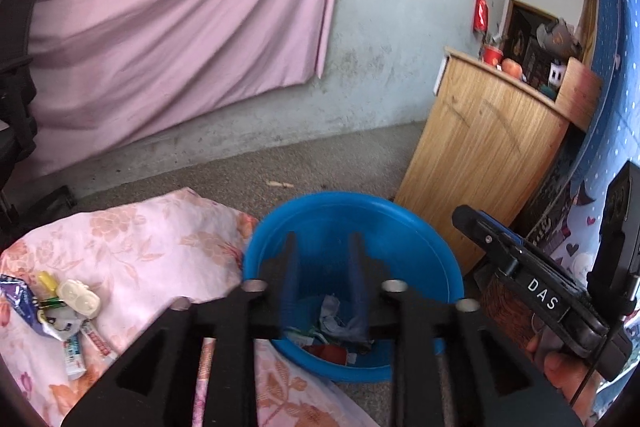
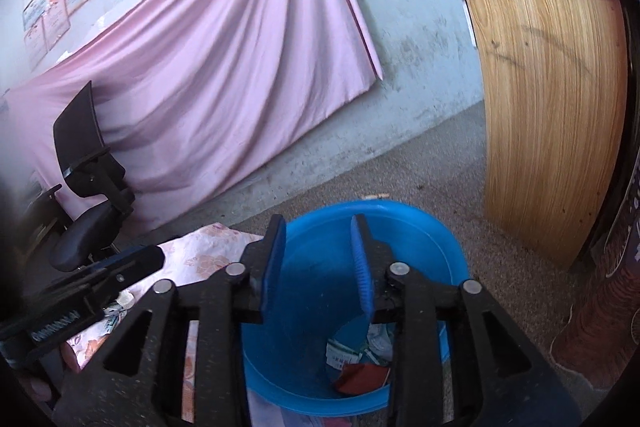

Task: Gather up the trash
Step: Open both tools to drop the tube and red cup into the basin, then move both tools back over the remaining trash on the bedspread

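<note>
Over at nine o'clock from the basin, a small pile of trash (image 1: 60, 311) is lying on the flowered cloth (image 1: 152, 247): a purple wrapper, a yellow and a white plastic piece, and a couple of squeezed tubes. None of it is being touched. Moving rightward, the left gripper (image 1: 322, 267) is hovering over the blue basin (image 1: 420, 239), its fingers standing apart with nothing between them. Just beside it at three o'clock, the right gripper (image 2: 320, 259) is hanging over the same basin (image 2: 448, 251), fingers likewise spread and empty. Down in the basin, crumpled paper, a red packet and other scraps (image 2: 360, 359) are already sitting at the bottom. A wooden cabinet (image 1: 488, 155) is standing further right, around two o'clock.

I would say the job is partly done: several pieces are in, and the pile on the cloth is waiting to be carried over.
</note>
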`<state>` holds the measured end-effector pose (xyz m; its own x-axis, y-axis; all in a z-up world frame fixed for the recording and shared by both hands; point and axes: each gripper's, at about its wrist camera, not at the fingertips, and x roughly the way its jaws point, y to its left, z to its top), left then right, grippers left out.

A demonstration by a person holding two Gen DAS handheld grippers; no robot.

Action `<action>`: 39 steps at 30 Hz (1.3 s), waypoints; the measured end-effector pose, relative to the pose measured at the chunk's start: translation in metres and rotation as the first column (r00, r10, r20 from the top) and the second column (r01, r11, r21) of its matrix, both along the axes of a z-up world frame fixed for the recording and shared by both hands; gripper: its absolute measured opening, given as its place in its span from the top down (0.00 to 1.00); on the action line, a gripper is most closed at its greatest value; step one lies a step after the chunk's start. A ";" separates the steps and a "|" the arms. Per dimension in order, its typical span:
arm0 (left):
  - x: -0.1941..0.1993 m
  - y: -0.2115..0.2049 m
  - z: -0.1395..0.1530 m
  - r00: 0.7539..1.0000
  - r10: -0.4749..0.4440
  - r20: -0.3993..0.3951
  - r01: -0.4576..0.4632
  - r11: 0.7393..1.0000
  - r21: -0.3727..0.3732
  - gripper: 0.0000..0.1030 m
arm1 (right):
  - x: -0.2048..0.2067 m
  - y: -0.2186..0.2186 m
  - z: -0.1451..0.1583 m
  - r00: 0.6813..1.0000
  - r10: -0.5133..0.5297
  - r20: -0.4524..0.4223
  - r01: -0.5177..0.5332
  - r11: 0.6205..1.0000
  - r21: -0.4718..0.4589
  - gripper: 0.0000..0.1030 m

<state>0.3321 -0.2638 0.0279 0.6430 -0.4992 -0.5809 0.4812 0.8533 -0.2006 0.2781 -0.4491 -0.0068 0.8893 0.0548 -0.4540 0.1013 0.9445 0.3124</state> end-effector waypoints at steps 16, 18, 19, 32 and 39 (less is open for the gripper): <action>-0.061 0.117 0.038 0.919 0.320 0.231 -0.316 0.947 -0.052 0.02 | -0.024 0.056 0.044 0.959 0.088 0.271 -0.086 0.996 -0.021 0.00; -0.069 0.127 0.040 0.902 0.343 0.261 -0.344 0.938 -0.044 0.02 | -0.030 0.064 0.050 0.943 0.103 0.317 -0.100 0.995 -0.026 0.00; -0.074 0.134 0.041 0.891 0.360 0.277 -0.362 0.931 -0.047 0.02 | -0.033 0.069 0.052 0.935 0.111 0.336 -0.106 0.994 -0.034 0.00; -0.106 0.224 0.041 0.767 0.510 0.389 -0.517 0.851 -0.096 0.02 | -0.043 0.163 0.069 0.840 0.292 0.458 -0.216 0.953 -0.212 0.00; -0.112 0.260 0.017 0.741 0.545 0.392 -0.564 0.822 -0.075 0.02 | -0.030 0.204 0.057 0.823 0.390 0.413 -0.280 0.911 -0.302 0.00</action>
